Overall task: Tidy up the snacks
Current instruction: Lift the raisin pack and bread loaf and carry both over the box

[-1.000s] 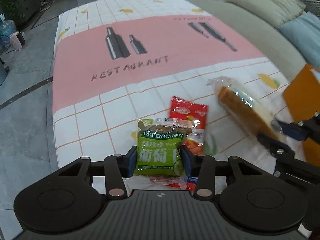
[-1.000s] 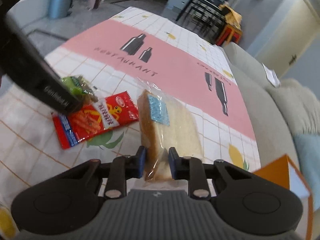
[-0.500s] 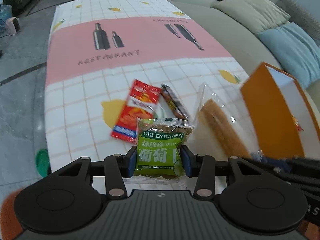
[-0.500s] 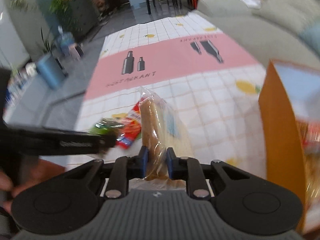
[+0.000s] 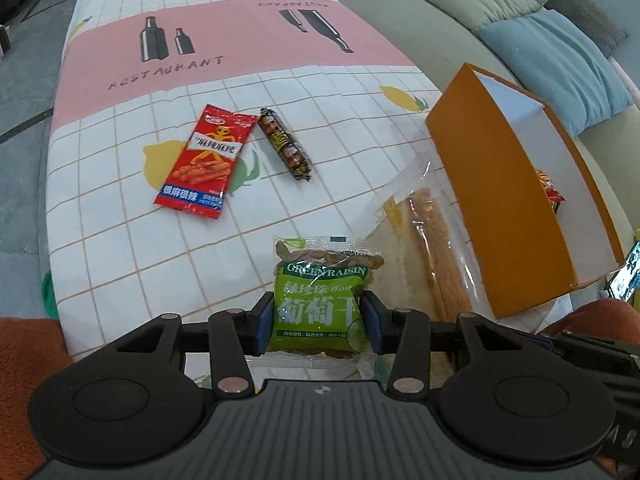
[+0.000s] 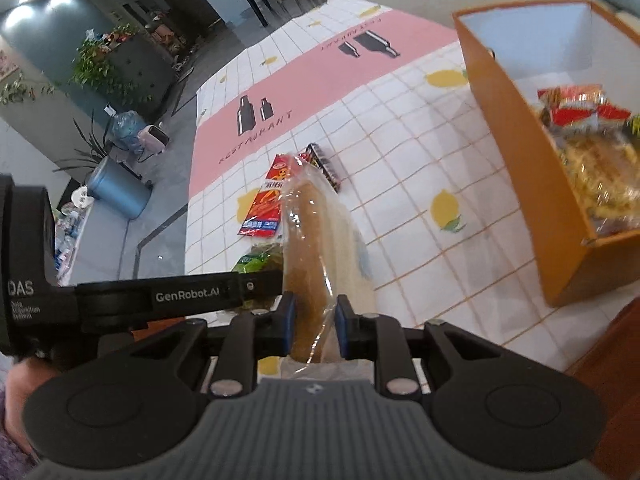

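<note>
Raisin packet (image 5: 320,304) clamped in left tool (image 5: 319,322), bagged bread (image 6: 316,264) clamped in right tool (image 6: 313,326), orange box (image 5: 516,204) set near on desk (image 5: 320,92).

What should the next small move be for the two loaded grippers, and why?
Probably carry the bagged bread in the right gripper over the orange box and release: the box is open and holds snacks. The left gripper can follow with the green raisin packet.

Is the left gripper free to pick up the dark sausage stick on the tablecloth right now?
Probably not: the left gripper is shut on the green raisin packet, though the dark sausage stick lies uncovered ahead.
</note>
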{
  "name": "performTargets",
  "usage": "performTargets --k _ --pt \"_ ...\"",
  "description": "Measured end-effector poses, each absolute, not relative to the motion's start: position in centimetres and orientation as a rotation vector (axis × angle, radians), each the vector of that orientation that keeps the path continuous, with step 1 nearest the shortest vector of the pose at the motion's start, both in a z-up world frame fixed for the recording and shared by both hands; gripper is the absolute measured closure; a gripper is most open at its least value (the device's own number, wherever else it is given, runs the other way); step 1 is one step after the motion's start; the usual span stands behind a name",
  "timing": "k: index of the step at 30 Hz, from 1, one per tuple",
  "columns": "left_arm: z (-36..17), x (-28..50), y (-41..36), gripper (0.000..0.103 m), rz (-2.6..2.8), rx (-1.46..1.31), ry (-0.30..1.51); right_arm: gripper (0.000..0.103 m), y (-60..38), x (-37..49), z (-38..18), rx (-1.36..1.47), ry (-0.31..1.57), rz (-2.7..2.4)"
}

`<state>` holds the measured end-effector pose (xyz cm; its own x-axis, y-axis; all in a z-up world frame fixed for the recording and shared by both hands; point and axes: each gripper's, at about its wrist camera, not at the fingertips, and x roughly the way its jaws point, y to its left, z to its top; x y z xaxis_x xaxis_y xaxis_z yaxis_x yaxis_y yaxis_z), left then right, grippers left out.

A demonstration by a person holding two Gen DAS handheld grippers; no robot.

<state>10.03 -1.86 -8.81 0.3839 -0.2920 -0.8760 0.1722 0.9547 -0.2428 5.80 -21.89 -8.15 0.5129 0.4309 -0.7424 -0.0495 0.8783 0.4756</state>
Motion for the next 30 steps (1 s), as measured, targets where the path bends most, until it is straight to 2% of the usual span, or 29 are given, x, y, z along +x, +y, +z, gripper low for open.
performTargets --k 1,4,14,20,24,30 --pt "-8.7 10.0 -2.1 0.052 -0.303 -0.117 1.138 0.074 -21.7 5.8 -8.0 0.403 0.992 0.303" --pt "-8.7 10.1 -2.5 0.052 -0.318 -0.131 1.14 0.066 -21.6 5.9 -7.9 0.368 0.982 0.3" --pt "-8.3 10.4 -2.9 0.052 -0.294 -0.085 1.129 0.065 -21.1 7.3 -8.7 0.25 0.961 0.3" --pt "-8.1 10.6 -1.9 0.052 -0.253 -0.076 1.124 0.068 -19.8 8.2 -9.3 0.122 0.948 0.264" --pt "-8.1 10.4 -1.5 0.052 -0.239 -0.071 1.131 0.078 -19.5 8.5 -9.3 0.097 0.946 0.247" --pt "-7.6 9.7 -1.3 0.052 -0.244 -0.076 1.127 0.081 -19.3 7.7 -9.0 0.076 0.939 0.227"
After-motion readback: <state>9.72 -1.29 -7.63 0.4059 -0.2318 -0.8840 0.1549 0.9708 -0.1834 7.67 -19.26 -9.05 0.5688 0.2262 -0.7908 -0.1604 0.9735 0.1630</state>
